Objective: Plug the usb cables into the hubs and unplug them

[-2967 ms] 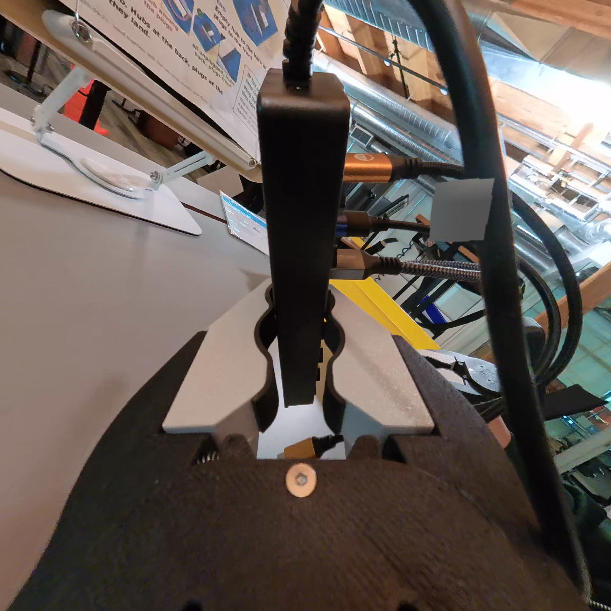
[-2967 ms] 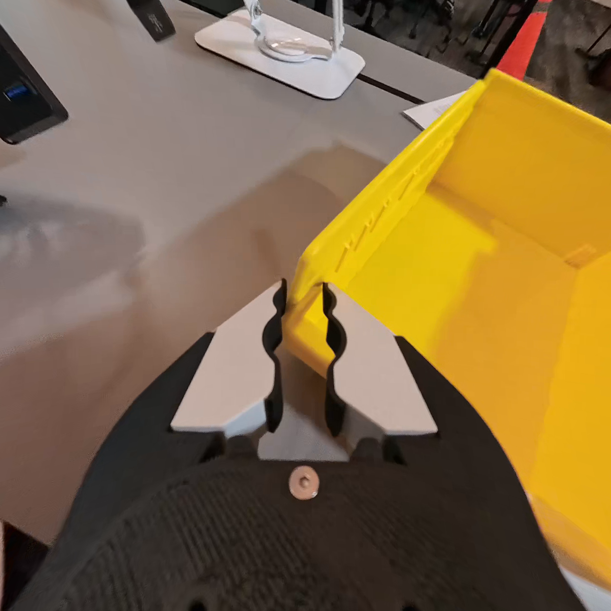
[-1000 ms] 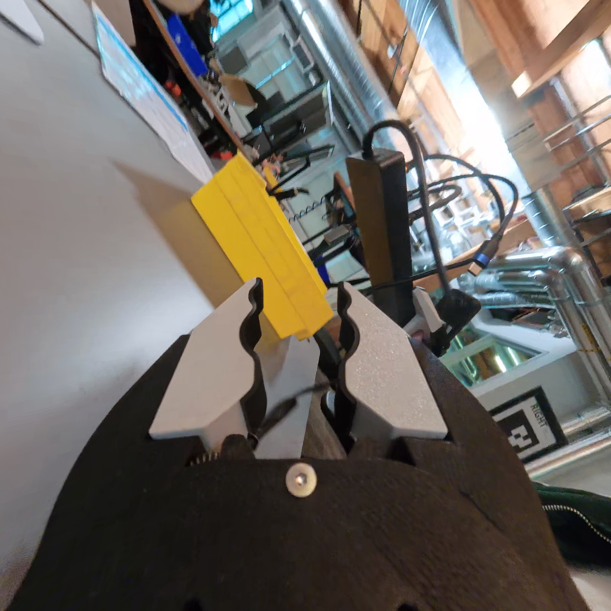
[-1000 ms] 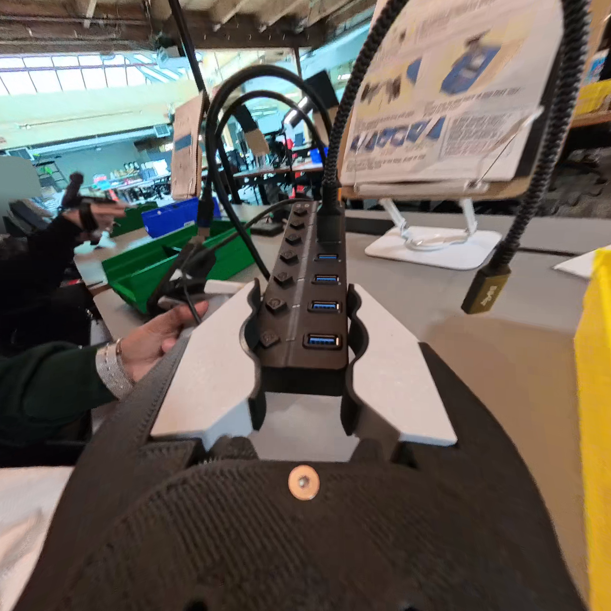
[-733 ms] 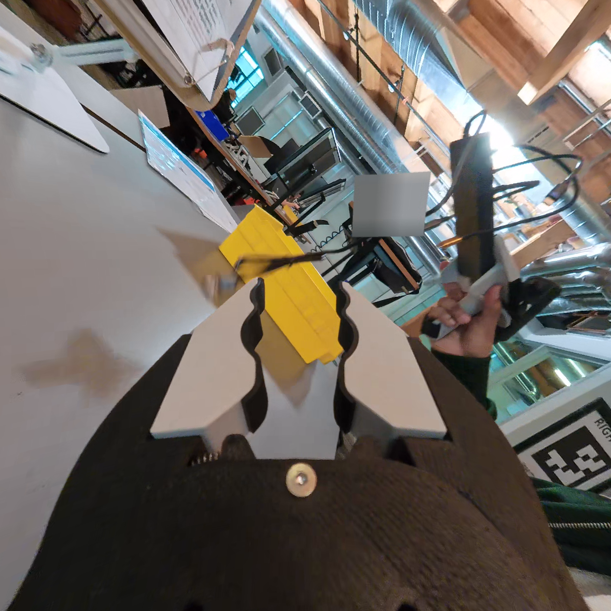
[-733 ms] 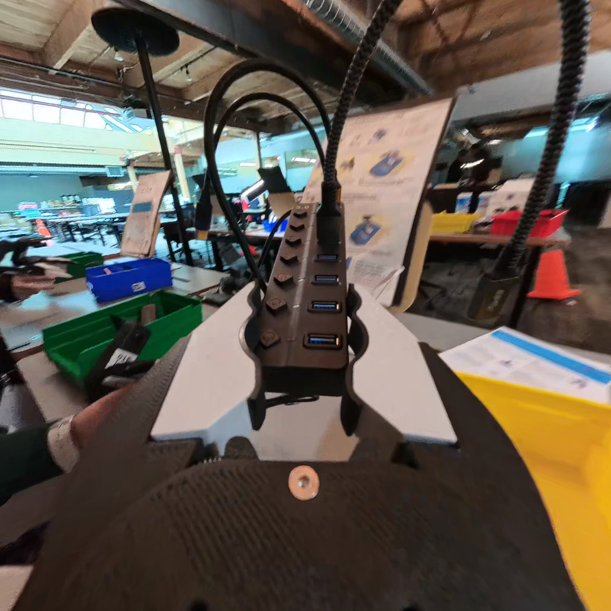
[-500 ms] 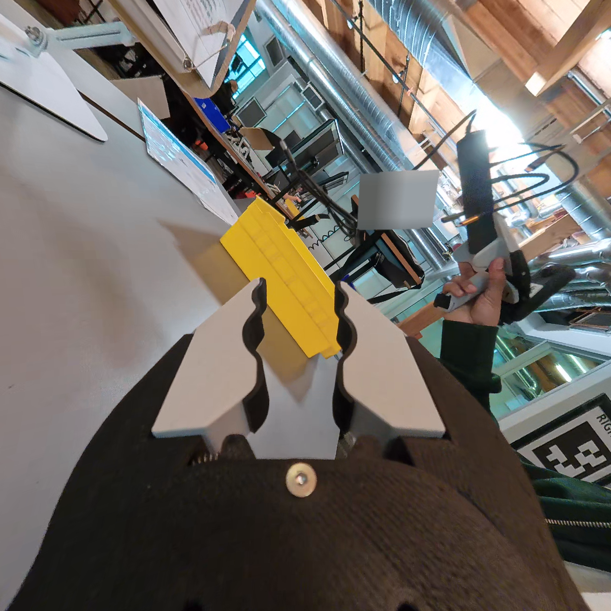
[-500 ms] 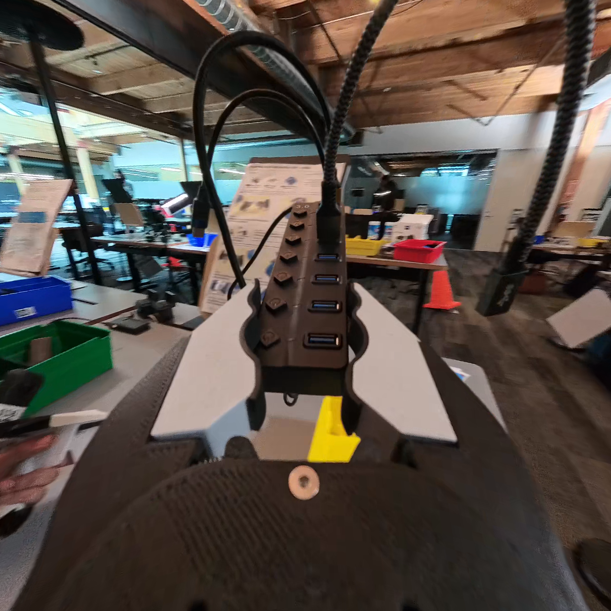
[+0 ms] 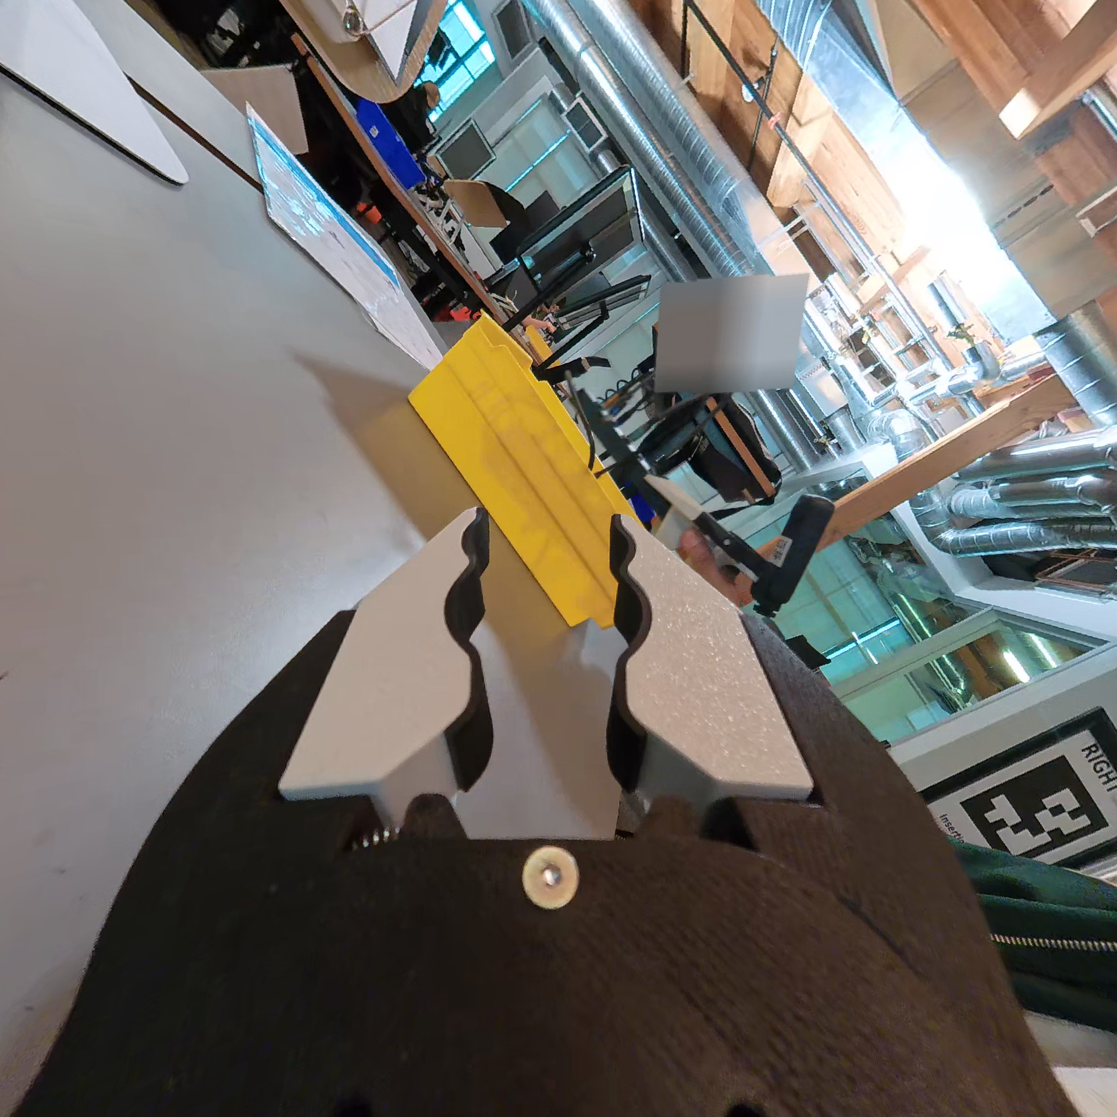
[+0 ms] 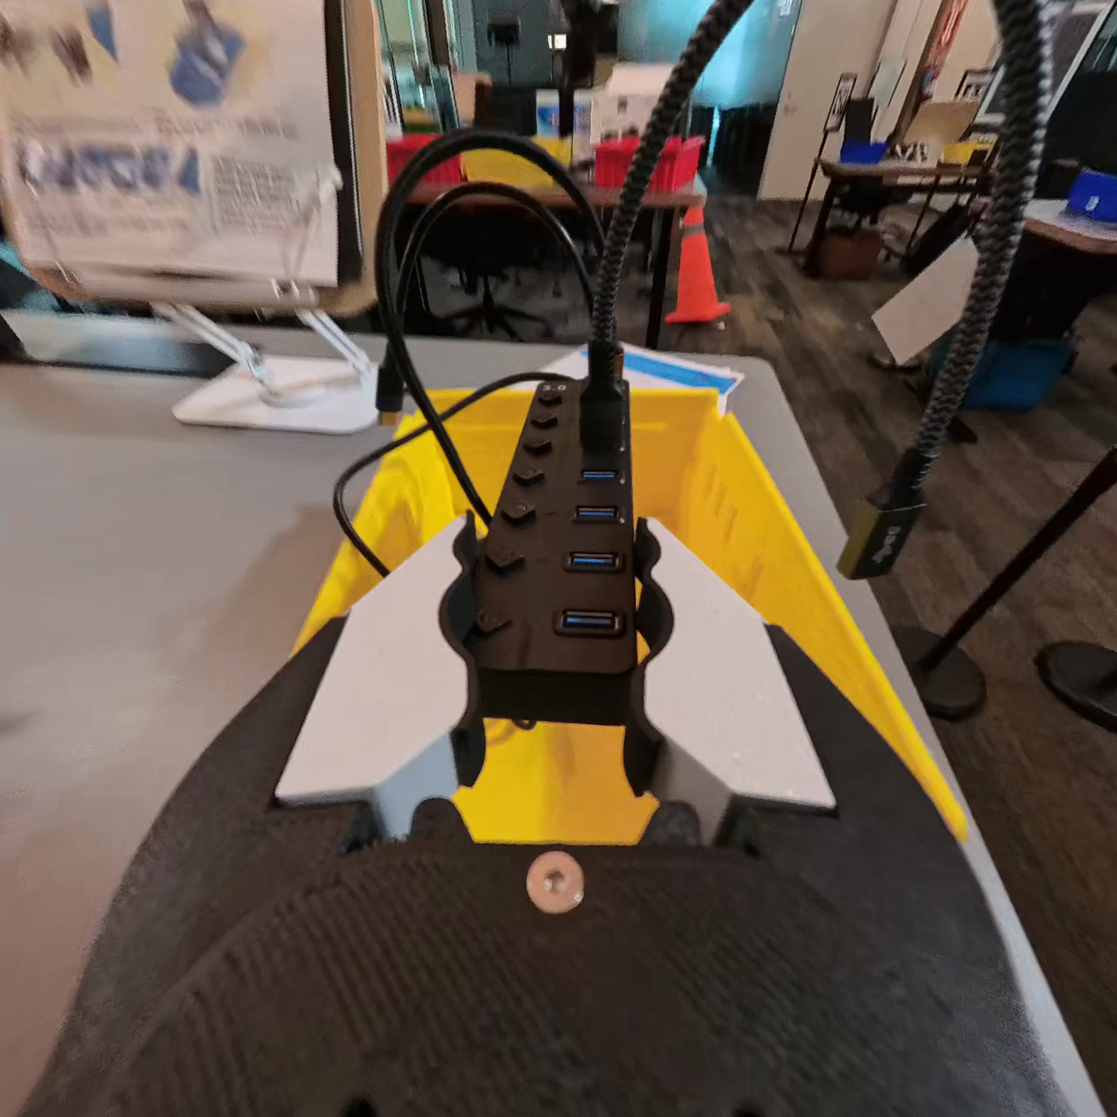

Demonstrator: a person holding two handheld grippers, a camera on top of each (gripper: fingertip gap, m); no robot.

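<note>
Sitting on the grey desk (image 10: pixel 151 544), the yellow bin (image 10: pixel 743 514) shows no contents beneath the held things. Left tool (image 9: pixel 547 538) is spread apart, gripping nothing, aimed at the bin's outer wall (image 9: pixel 520 477). Right tool (image 10: pixel 553 538) pinches the black USB hub (image 10: pixel 562 544) above the bin, its long axis pointing away, ports upward; a braided cable (image 10: pixel 634 199) sits plugged at its far end.

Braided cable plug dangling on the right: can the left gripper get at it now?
Probably yes: the left gripper is open and empty, and the plug hangs free in air beside the yellow bin.
</note>
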